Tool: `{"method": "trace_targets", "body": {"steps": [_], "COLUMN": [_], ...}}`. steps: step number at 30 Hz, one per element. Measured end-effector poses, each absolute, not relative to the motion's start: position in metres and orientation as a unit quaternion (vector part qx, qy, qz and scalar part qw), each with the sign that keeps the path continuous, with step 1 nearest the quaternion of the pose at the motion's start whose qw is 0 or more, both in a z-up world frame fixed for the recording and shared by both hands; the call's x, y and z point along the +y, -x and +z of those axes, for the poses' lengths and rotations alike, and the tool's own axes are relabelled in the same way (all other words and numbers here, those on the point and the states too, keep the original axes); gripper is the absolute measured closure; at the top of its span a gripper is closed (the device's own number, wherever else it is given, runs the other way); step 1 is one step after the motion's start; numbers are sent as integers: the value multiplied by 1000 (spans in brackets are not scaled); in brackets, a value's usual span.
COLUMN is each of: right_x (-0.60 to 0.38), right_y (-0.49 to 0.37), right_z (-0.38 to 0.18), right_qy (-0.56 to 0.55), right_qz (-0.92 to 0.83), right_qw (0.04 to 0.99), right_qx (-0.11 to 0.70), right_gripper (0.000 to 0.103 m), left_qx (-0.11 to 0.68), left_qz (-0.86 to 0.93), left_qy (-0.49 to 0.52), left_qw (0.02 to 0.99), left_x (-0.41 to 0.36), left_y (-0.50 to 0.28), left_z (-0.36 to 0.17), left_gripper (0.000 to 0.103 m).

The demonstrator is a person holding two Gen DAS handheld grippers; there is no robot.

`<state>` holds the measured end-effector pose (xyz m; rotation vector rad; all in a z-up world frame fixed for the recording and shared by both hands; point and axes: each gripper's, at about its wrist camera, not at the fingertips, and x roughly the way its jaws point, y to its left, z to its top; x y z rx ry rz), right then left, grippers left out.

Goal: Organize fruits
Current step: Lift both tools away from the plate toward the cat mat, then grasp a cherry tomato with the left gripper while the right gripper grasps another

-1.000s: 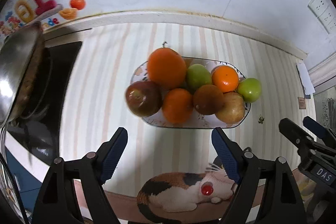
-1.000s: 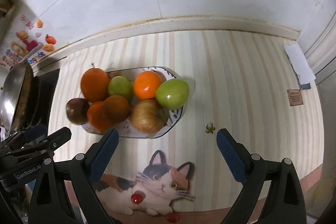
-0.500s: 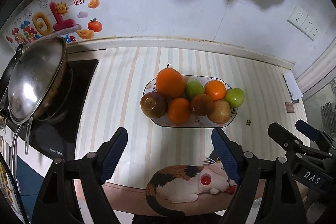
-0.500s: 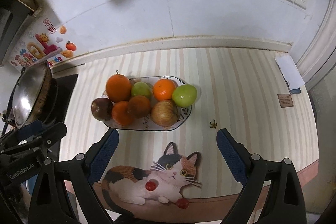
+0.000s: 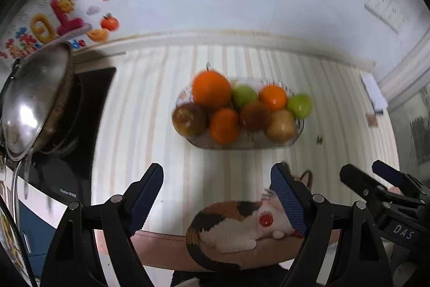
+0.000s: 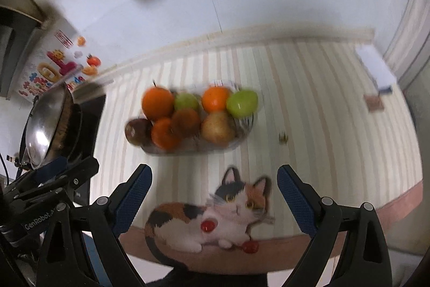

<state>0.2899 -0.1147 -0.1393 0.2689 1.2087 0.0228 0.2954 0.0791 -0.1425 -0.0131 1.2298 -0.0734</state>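
Striped counter [image 5: 150,109] lies bare around the fruit bowl [image 5: 298,131]; both tongs [image 5: 217,195] [image 6: 215,195] spread, empty.

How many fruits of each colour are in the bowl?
Orange: 3
Green: 2
Dark red: 1
Brown: 1
Yellowish tan: 1
Total: 8 fruits, all piled in the bowl.
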Motion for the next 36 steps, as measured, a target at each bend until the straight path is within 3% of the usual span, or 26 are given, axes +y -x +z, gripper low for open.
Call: {"method": "trace_targets", "body": {"steps": [1, 9, 15, 24, 27, 33, 36], "right_x": [-117, -132, -130, -120, -119, -126, -132], "right_y": [-290, -267, -240, -219, -218, -214, -214], "right_z": [-147, -259, -305, -332, -333, -326, -322], "right_qy": [-130, -162, -162, -137, -127, -134, -143], "right_qz": [10, 6, -2, -1, -2, -6, -12], "right_qw": [807, 703, 661, 643, 650, 666, 671], "right_qx": [576, 693, 732, 754, 749, 733, 728], "right_gripper": [7, 7, 27, 54, 70, 70, 70], "left_qx": [588, 668, 707, 722, 723, 727, 723], "left_qz": [-39, -65, -73, -98, -102, -130, -150], "left_qy": [1, -21, -30, -53, -55, -31, -32], "left_qw": [808, 741, 703, 683, 681, 673, 674], "left_x": [76, 55, 47, 25, 18, 6, -7], "left_y": [-296, -283, -271, -260, -260, -263, -262], "left_z": [-153, -238, -278, -299, -302, -307, -309], "left_gripper": [11, 11, 11, 11, 11, 11, 16]}}
